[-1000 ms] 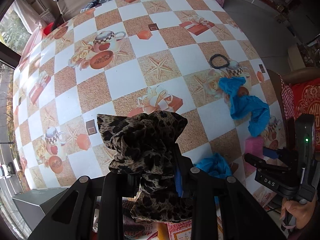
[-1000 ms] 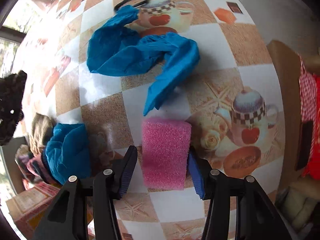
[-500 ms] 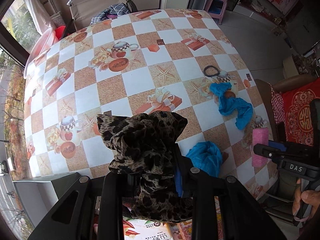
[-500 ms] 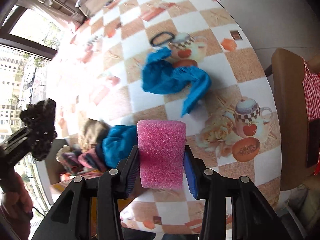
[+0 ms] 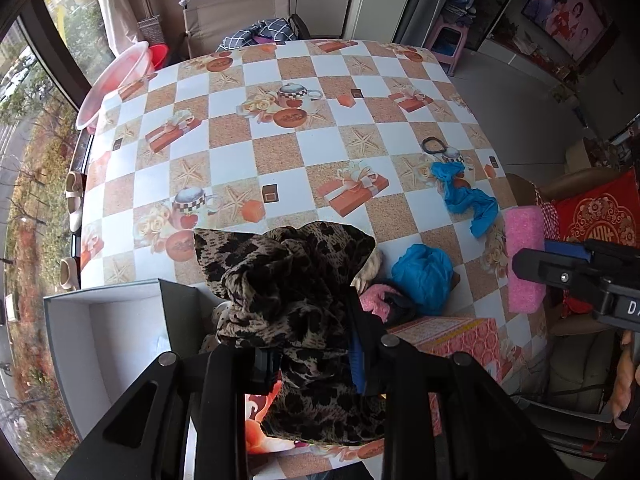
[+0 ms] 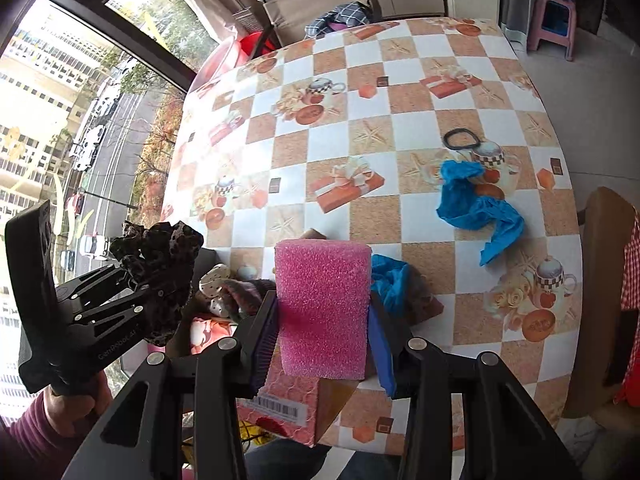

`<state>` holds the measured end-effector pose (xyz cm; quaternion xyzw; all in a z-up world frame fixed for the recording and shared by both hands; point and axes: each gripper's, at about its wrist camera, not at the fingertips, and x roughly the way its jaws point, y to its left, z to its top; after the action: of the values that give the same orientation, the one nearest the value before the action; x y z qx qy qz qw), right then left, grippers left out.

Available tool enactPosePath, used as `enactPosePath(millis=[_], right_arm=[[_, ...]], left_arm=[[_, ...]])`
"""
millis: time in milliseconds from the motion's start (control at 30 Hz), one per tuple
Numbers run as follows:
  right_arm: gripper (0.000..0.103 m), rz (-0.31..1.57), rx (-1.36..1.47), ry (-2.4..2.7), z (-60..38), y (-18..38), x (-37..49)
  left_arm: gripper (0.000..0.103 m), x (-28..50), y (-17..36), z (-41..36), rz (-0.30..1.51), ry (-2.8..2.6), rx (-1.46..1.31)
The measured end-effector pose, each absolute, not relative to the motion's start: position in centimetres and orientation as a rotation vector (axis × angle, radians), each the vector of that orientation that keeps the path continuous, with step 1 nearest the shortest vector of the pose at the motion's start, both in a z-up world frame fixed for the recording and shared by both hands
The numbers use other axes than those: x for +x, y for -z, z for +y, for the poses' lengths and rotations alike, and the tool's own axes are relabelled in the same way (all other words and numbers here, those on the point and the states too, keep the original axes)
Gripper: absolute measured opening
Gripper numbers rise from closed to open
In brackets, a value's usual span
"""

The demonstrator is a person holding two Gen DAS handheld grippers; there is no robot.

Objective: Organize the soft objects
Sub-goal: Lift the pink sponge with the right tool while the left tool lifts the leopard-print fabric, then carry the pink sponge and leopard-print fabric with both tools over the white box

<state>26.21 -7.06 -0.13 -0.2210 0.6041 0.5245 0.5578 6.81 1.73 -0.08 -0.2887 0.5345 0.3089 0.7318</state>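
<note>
The left gripper (image 5: 312, 356) is squeezed tight on a leopard-print cloth (image 5: 288, 276), which bunches up above the jaws and hangs down below them. The right gripper (image 6: 322, 344) grips a pink sponge (image 6: 322, 304) by its two sides, and the sponge stands upright between the blue pads. Both are held up in the air above the near edge of the table (image 5: 280, 152).

The table has a shiny cover with white and sandy-brown squares (with pictures of teapots, starfish, roses and gift boxes on it). On the right part lies a crumpled blue cloth (image 6: 476, 204), spread out flat. Just past it sits a black hair tie (image 6: 460, 138), touching nothing else. Nearer the edge is a second blue cloth (image 5: 422, 276), rolled in a ball, right beside a small pile of soft things: something pink (image 5: 376, 300), something cream and fluffy, and a white piece with dark dots (image 6: 214, 280). A pink patterned box (image 5: 456, 340) stands at the table's edge by that pile. On the left an open grey box (image 5: 104, 344) with white inside walls sits below the left gripper.

Behind the table stands a folding chair (image 5: 240, 8) with a checked cloth (image 5: 260, 34) on the seat. A clear plastic basin (image 5: 112, 84) leans by the big window, and outside are trees, a street with cars and tall buildings. A purple stool (image 6: 554, 16) stands on the tiled floor at the far right. A red cushion with gold patterns (image 5: 600, 220) lies on a seat at the right side.
</note>
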Motion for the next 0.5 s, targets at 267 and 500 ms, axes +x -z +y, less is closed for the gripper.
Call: enactPosePath(millis=[267, 500], right_arm=[[0.044, 1.407, -0.578, -1.281, -8.3, -2.0, 22.2], [0.044, 1.432, -0.618, -1.273, -10.5, -2.5, 19.3]], left_arm=[[0.030, 3.3, -1.3, -1.1, 1.142, -0.643, -0.624], [0.030, 1.1, -1.1, -3.2, 1.147, -0.601, -0.616]])
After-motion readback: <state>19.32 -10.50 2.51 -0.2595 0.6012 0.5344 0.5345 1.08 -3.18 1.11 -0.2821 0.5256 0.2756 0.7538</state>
